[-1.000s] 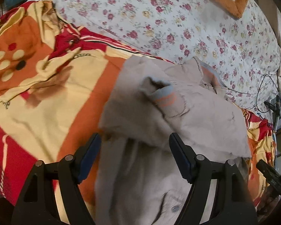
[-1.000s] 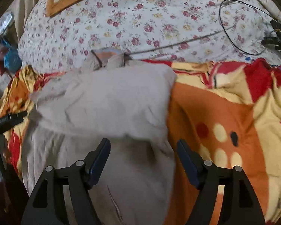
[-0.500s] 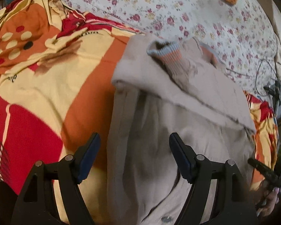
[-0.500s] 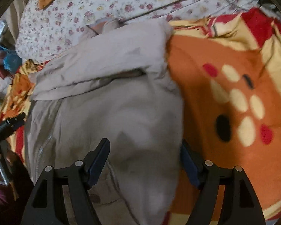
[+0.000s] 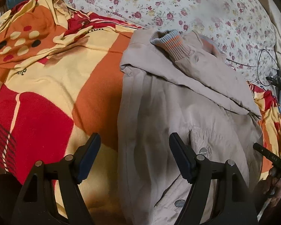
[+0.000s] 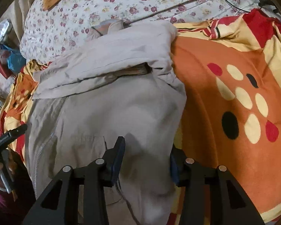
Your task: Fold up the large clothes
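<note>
My beige jacket (image 5: 178,112) lies flat on the bed, front up, with snap buttons and a zipper showing. Its sleeves are folded across the chest, and a striped ribbed cuff (image 5: 170,43) points toward eleven o'clock.

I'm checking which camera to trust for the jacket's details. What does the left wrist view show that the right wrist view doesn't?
Only the left wrist view shows the snap buttons on the jacket front, the full striped ribbed cuff, and the left tool open over the jacket's edge.

Only the right wrist view shows the zipper and the right tool, whose jaws have just been closing with the jacket's side edge between them.

Both show the beige jacket with its sleeve folded across, the orange blanket and the floral sheet.
</note>
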